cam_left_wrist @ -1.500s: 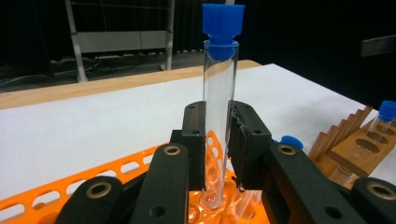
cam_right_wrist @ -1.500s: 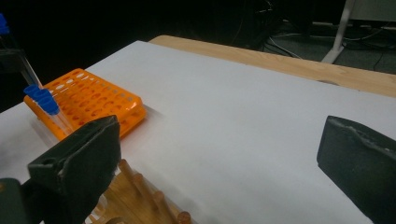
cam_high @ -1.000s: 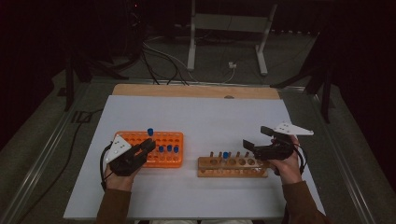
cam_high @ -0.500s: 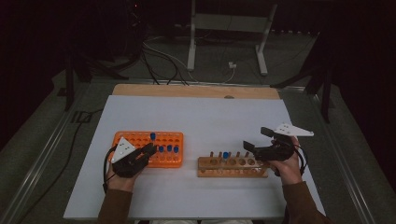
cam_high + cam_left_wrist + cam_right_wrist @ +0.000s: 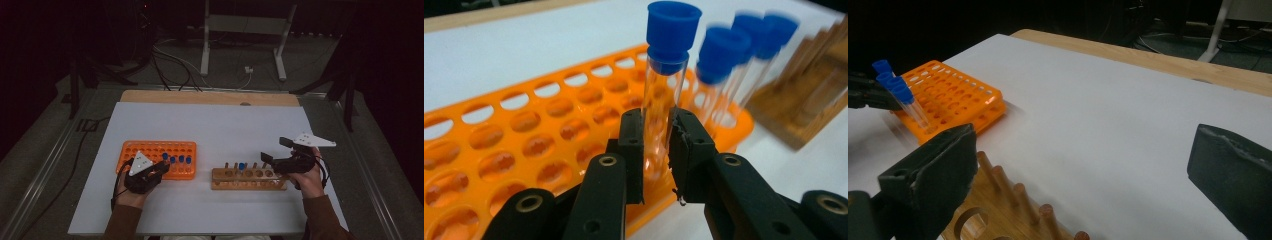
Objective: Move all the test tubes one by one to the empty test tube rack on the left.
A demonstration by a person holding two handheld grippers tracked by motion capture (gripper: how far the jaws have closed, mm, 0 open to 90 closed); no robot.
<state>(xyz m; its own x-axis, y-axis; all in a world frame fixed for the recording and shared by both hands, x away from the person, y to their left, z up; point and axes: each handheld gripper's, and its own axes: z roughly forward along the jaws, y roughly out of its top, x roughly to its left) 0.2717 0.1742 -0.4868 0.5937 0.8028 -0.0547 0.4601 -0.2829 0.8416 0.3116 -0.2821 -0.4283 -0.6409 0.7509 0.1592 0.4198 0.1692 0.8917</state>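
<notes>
My left gripper [image 5: 656,150] is shut on a clear test tube with a blue cap [image 5: 664,85], held upright over the near right part of the orange rack [image 5: 524,135]. The tube's lower end is hidden behind the jaws. Three more blue-capped tubes [image 5: 729,55] stand in the rack just beyond it. From above, the left gripper [image 5: 162,165] sits at the orange rack's [image 5: 150,150] front right. My right gripper [image 5: 274,150] stands open with nothing between its jaws, above the right end of the wooden rack [image 5: 247,177], which holds one blue-capped tube [image 5: 241,166].
Both racks lie on a white sheet [image 5: 215,125] on the table. A wooden strip [image 5: 210,97] runs along the far edge. Cables and a metal stand [image 5: 240,45] lie on the floor beyond. Wooden pegs [image 5: 1008,190] line the wooden rack.
The left gripper has brought its tube down and slightly right, closer to the standing tubes in the orange rack. The right gripper has stayed still and open.
</notes>
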